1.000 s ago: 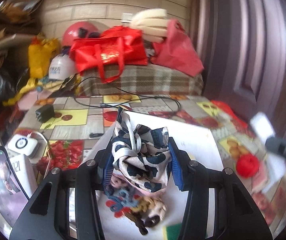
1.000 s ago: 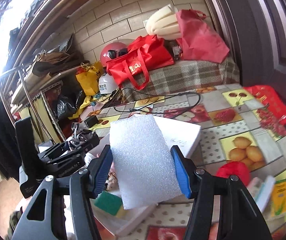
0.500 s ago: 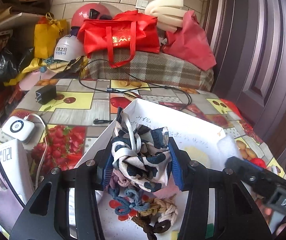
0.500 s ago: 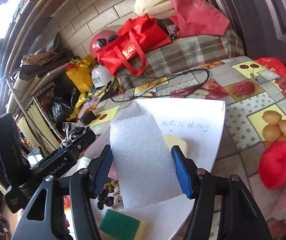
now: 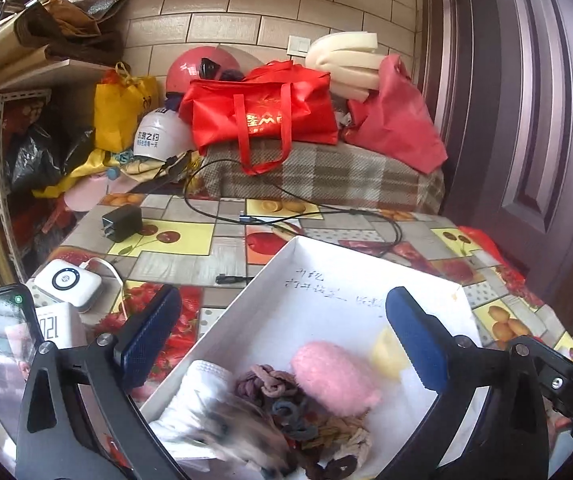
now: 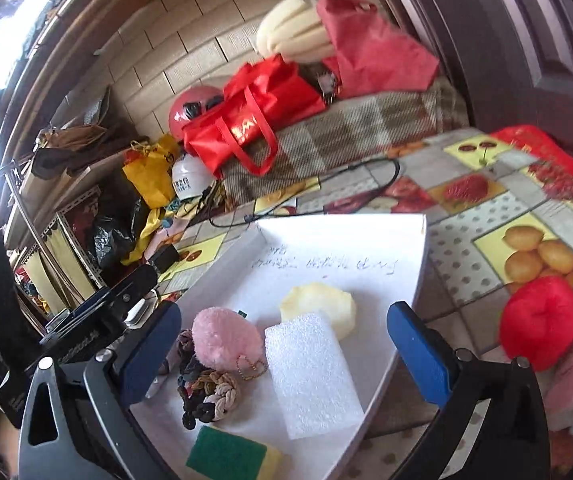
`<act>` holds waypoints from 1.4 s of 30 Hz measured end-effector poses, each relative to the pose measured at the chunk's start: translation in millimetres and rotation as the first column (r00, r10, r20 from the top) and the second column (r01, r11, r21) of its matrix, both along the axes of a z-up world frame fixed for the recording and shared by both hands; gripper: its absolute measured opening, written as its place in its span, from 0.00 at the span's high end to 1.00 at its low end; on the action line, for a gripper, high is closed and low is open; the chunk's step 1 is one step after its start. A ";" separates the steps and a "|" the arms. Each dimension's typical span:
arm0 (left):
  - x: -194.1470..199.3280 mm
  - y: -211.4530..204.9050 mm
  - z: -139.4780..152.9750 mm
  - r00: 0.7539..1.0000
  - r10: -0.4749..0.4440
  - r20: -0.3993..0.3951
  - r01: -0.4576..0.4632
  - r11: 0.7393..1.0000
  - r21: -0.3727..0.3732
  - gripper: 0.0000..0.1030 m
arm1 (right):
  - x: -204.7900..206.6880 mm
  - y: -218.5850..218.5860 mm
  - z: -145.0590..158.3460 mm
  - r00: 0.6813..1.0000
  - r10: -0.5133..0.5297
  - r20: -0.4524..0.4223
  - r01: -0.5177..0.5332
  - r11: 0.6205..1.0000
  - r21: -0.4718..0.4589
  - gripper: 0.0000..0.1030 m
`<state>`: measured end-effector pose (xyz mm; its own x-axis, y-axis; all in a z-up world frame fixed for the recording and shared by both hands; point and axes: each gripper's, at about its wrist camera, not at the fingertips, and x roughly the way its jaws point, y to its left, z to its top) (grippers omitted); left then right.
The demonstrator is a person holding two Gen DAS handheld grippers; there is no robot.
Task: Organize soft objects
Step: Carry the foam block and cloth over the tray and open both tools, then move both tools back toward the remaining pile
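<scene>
white box [image 6: 402,264] holds a bubbly foam slab [image 6: 312,376], fluffy pink pompom [image 6: 226,338], braided ties [image 6: 210,394]; left gripper [image 5: 282,344] and right gripper [image 6: 284,350] gape wide, empty.

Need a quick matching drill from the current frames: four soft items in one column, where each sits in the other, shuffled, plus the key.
Items:
1. white foam block
2. pink pompom
3. green scrub sponge
4. red puff ball

Places:
A. on the tablecloth, outside the white box
B. in the box, nearest the camera edge
C. in the box, between the open right gripper fingers
D. in the box, beside the braided hair ties

Pairs: 1-C, 2-D, 3-B, 4-A
</scene>
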<state>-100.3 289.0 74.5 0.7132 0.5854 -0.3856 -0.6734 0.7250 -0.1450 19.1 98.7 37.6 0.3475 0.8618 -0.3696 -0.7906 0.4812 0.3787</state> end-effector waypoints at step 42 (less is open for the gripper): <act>33.2 -97.2 21.3 0.919 -0.390 0.060 0.393 0.918 -0.047 0.00 | 55.5 -190.4 28.3 0.922 -0.382 0.057 0.363 0.907 0.212 0.00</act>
